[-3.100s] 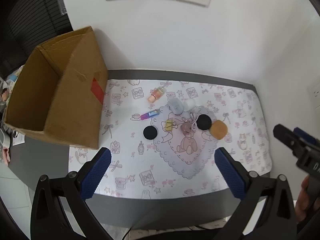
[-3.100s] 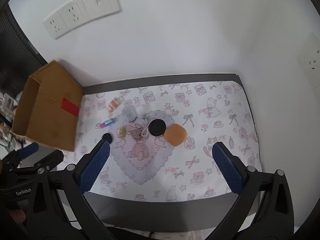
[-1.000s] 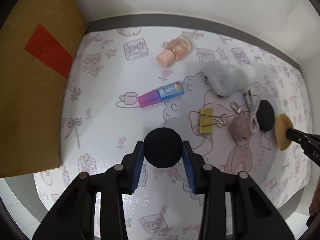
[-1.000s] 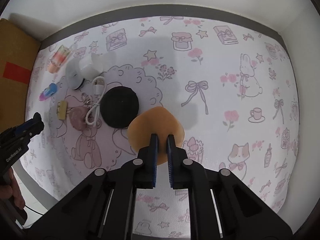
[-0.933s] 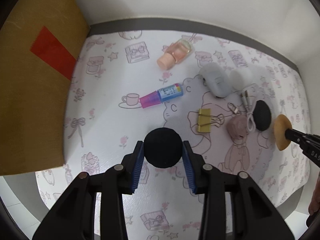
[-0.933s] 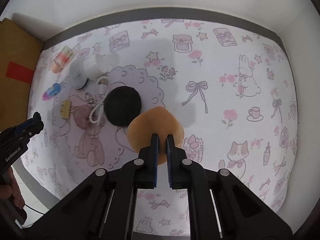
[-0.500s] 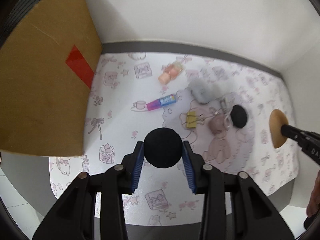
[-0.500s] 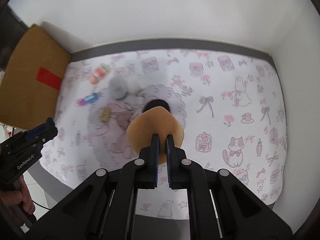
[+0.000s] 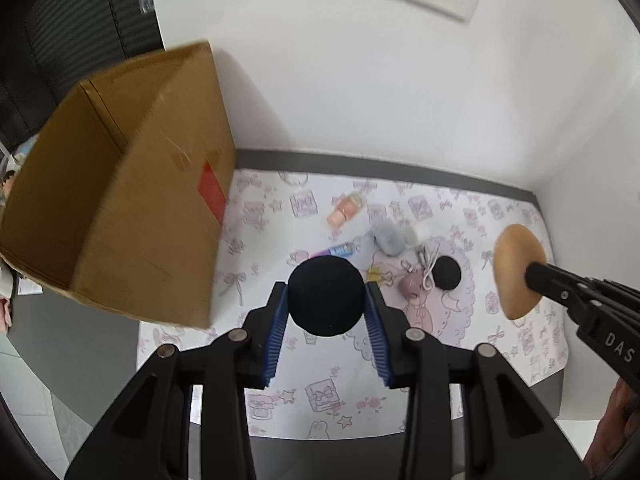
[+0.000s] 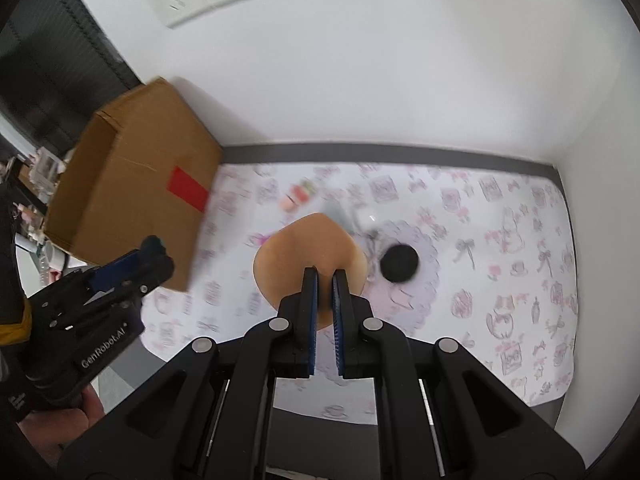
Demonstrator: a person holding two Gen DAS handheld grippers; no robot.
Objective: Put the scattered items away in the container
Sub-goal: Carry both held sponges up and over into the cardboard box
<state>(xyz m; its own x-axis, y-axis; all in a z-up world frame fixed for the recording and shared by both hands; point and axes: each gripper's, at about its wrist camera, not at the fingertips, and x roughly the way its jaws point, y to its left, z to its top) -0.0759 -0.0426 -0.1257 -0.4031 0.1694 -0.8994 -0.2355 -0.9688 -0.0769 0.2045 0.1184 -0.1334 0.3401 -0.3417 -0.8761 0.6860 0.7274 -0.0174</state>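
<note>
Currently you're mid-carry, both grippers loaded and up off the mat.

Left wrist view: left gripper [image 9: 326, 312] has its jaws closed partway on the black round puff [image 9: 326, 295], pinched by its sides. Cardboard box [image 9: 100, 216] sits at 10 o'clock, open top facing you, nothing visible inside. The pink bottle [image 9: 345, 211], grey case [image 9: 387, 236], second black puff [image 9: 447, 273] and the small bits beside it lie on the patterned mat [image 9: 280, 384] at 12 to 2 o'clock.

Right wrist view: right gripper [image 10: 324, 284] is nearly closed, clamping the edge of the tan sponge [image 10: 310, 258]. Box at 10 o'clock, well apart; frame is blurred.

Next, as I read it: swing left over the box opening first, get fully past the near wall, then open. Keep the right clear until the left backs out.
</note>
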